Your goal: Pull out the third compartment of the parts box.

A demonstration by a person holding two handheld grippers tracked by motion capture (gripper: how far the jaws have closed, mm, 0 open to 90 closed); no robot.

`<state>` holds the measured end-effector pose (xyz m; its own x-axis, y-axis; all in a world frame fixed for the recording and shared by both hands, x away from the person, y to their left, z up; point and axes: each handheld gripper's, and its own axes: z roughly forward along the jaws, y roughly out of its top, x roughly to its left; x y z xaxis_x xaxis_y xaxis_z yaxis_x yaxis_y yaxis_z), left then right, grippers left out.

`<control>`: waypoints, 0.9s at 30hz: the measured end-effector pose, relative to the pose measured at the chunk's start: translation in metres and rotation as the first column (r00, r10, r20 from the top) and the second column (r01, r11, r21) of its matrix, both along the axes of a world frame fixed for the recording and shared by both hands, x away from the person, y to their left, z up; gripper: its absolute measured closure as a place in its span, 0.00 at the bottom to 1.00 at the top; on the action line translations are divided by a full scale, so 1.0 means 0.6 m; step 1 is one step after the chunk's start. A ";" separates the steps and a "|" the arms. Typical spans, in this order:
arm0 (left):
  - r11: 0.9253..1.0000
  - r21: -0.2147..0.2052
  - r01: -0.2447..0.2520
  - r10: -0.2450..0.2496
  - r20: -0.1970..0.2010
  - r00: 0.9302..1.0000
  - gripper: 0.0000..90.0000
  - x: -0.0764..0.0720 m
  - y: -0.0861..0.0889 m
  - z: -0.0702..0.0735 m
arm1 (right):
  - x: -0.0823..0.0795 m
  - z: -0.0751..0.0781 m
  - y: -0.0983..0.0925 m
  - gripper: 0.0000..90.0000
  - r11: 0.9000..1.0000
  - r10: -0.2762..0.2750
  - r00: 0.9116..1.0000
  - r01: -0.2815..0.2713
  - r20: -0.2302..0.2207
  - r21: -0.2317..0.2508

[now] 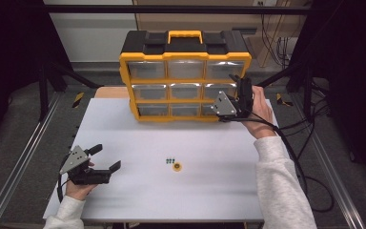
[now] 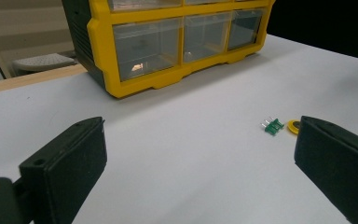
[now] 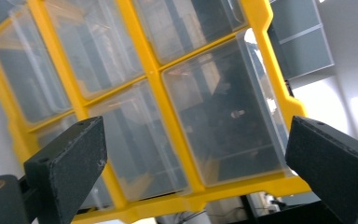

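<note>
The right tongs (image 1: 236,98) hang released, jaws spread wide, right up against the front of the yellow drawer cabinet (image 1: 185,76) at its right-hand column. The step in hand looks like opening a clear drawer (image 3: 223,112) there — the one lying between the jaws in the right gripper view. To do it well, I would square the tongs to the drawer face, catch its front lip rather than the yellow frame (image 3: 168,107), and pull straight out so the light cabinet does not slide.

The left tongs (image 1: 106,160) rest low at about 8 o'clock on the worktop (image 1: 124,124), also released and holding nothing. Ahead of them, near the middle, lie a small green part (image 2: 271,126) and a yellow disc (image 2: 294,126) — just beside each other.

The worktop is plain white and bare otherwise. Around it stand dark frame bars (image 1: 43,71), floor rails and trailing cables (image 1: 310,176).
</note>
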<state>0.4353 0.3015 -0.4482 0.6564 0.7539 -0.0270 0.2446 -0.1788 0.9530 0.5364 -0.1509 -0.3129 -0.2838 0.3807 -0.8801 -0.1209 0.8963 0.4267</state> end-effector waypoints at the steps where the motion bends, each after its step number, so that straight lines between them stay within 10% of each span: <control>1: 1.000 -0.001 0.001 -0.001 -0.001 1.000 0.02 0.000 0.000 0.000 | 0.002 0.000 0.001 0.07 1.000 -0.001 1.000 0.002 0.009 -0.006; 27: 1.000 0.001 0.003 -0.003 -0.002 1.000 0.02 0.000 0.001 -0.001 | 0.067 0.009 0.006 0.28 0.988 -0.002 0.980 0.032 0.200 -0.151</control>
